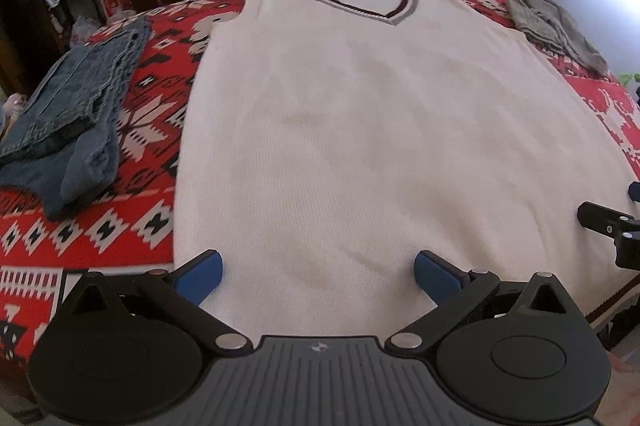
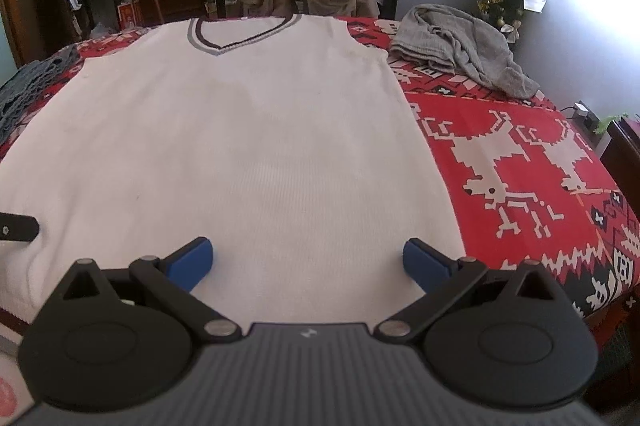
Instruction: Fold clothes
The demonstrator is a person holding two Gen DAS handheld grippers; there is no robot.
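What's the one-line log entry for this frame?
stage: pre-grasp | white vest flat, unfolded | left gripper open at hem | right gripper open at hem | jeans left

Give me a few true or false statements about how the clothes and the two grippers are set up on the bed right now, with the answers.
1. The white vest lies spread flat, neckline away from the grippers. True.
2. The left gripper has its jaws shut on the vest's hem. False: its jaws stand wide open above the hem end, gripping nothing.
3. The denim garment lies to the vest's left. True.
4. The grey garment is neatly folded on top of the vest. False: it lies crumpled on the red patterned blanket, to the vest's right.
5. The right gripper is open. True.
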